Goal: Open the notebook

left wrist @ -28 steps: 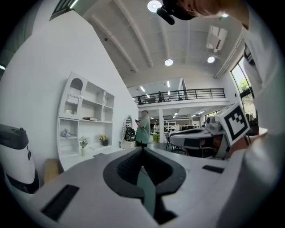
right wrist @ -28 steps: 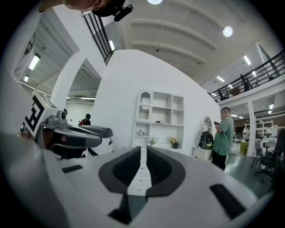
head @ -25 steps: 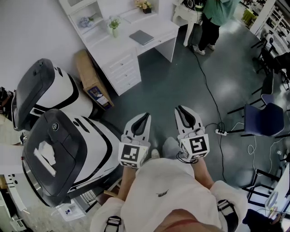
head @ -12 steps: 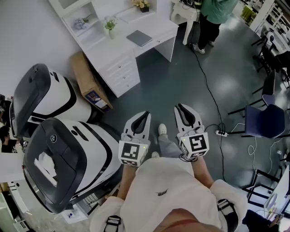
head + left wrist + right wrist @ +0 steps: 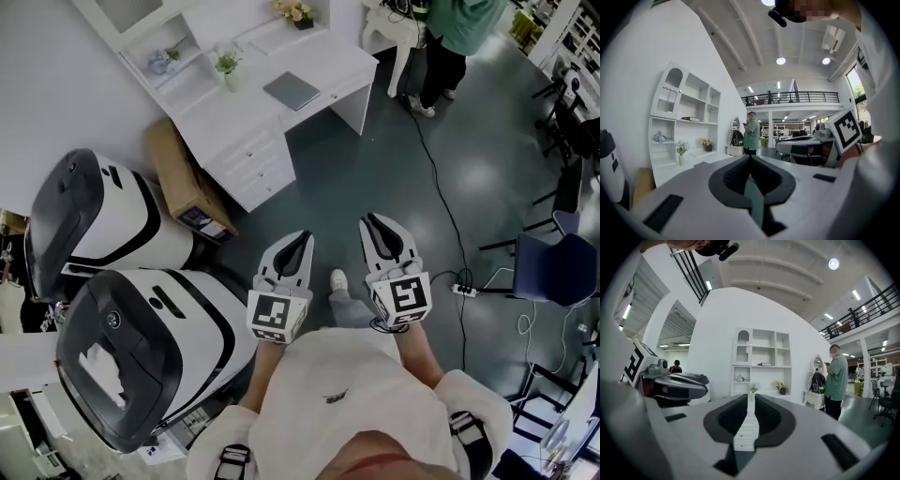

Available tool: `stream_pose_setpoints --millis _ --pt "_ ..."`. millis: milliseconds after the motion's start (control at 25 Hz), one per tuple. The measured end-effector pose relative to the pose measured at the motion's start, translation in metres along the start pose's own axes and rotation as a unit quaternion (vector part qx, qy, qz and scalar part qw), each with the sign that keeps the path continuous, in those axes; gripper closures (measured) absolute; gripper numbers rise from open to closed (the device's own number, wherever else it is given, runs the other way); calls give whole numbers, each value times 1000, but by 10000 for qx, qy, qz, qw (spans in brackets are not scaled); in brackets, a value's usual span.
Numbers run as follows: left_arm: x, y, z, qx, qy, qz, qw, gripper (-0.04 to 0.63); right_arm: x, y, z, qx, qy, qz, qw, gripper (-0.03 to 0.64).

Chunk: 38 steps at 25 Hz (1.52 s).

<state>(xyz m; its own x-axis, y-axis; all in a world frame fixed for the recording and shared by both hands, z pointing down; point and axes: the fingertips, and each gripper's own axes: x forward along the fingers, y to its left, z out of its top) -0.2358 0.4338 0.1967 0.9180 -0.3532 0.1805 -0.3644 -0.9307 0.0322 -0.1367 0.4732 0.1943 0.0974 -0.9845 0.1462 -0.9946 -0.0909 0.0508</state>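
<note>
The grey notebook [image 5: 292, 91] lies shut on the white desk [image 5: 246, 117], well ahead of both grippers. In the left gripper view the notebook [image 5: 701, 164] shows as a dark flat slab on the desk top. My left gripper [image 5: 299, 238] is held in the air over the floor, its tips together and nothing between them. Beside it, my right gripper [image 5: 373, 222] has its pads barely apart; through that slit in the right gripper view I see the desk [image 5: 749, 425] drawers. Neither gripper touches anything.
Two big white-and-black machines [image 5: 141, 337] stand at the left, with a cardboard box [image 5: 184, 178] beside the desk. A person in green [image 5: 452, 28] stands beyond the desk's right end. A cable and power strip [image 5: 466, 290] lie on the floor near a blue chair [image 5: 553, 267].
The desk and notebook have slid lower in the head view as I walk toward them. Both grippers keep their place ahead of my body.
</note>
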Motion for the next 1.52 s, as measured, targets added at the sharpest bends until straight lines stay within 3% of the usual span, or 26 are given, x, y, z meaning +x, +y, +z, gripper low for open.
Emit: stream_pose_setpoints --millis 640,1000,1520 --pt "124 51 23 -72 16 302 9995 595 108 -93 5 -81 116 348 9993 586" --pt "153 76 21 -159 107 529 9984 595 147 -109 4 -52 136 551 9984 586" --pt "212 125 23 -70 118 481 9987 595 215 -136 7 -54 126 494 9987 586"
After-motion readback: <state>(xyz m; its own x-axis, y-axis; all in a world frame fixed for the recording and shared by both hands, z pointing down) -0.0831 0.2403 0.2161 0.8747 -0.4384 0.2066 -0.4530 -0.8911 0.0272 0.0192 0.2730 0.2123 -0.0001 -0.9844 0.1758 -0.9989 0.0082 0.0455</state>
